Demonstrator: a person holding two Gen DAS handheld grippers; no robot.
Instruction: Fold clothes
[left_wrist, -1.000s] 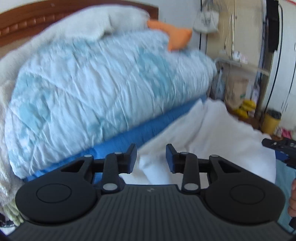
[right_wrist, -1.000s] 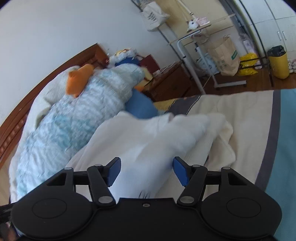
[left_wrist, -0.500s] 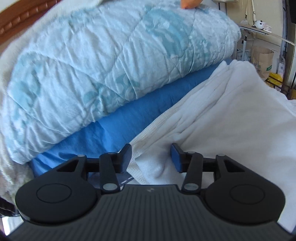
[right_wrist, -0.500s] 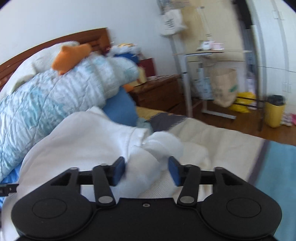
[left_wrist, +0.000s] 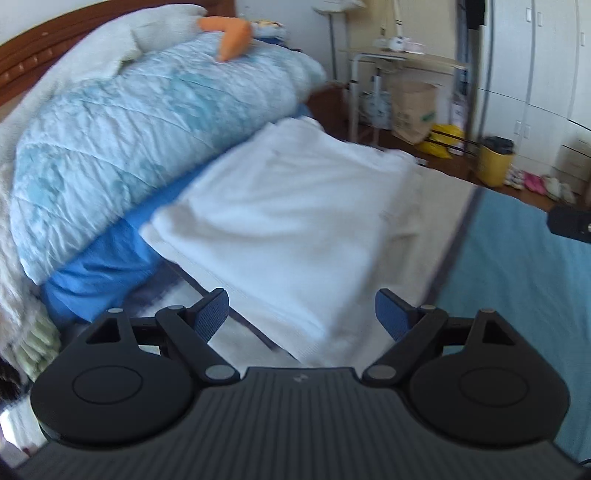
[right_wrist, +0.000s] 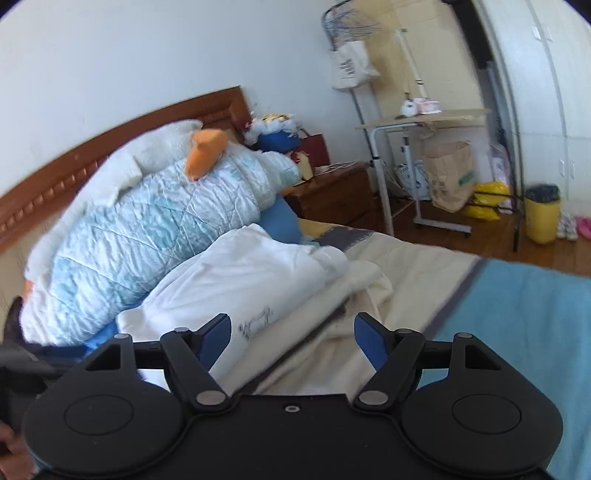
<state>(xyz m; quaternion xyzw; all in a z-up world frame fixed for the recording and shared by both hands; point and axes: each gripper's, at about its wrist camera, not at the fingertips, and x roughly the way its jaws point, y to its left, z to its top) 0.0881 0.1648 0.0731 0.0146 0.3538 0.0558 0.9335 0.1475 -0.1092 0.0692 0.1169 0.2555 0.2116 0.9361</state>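
Observation:
A white garment (left_wrist: 295, 221) lies folded in a flat rectangle on the bed, its far edge against the quilt. My left gripper (left_wrist: 302, 314) hovers just short of its near edge, jaws opening wide, with nothing pressed between the blue pads. In the right wrist view the same white garment (right_wrist: 251, 273) lies as a folded stack with a small dark print near its front. My right gripper (right_wrist: 291, 338) hangs above its near corner, jaws opening, gripping nothing.
A rolled pale-blue quilt (left_wrist: 140, 147) and a blue pillow (left_wrist: 99, 266) lie behind the garment by the wooden headboard (right_wrist: 129, 136). The bed has a cream sheet (right_wrist: 406, 280) and teal cover (left_wrist: 524, 266). A nightstand (right_wrist: 332, 195), side table, paper bag and yellow bin (right_wrist: 541, 214) stand beyond.
Both grippers let go of the white garment and pulled back from it, jaws spreading. The garment now lies flat on the bed.

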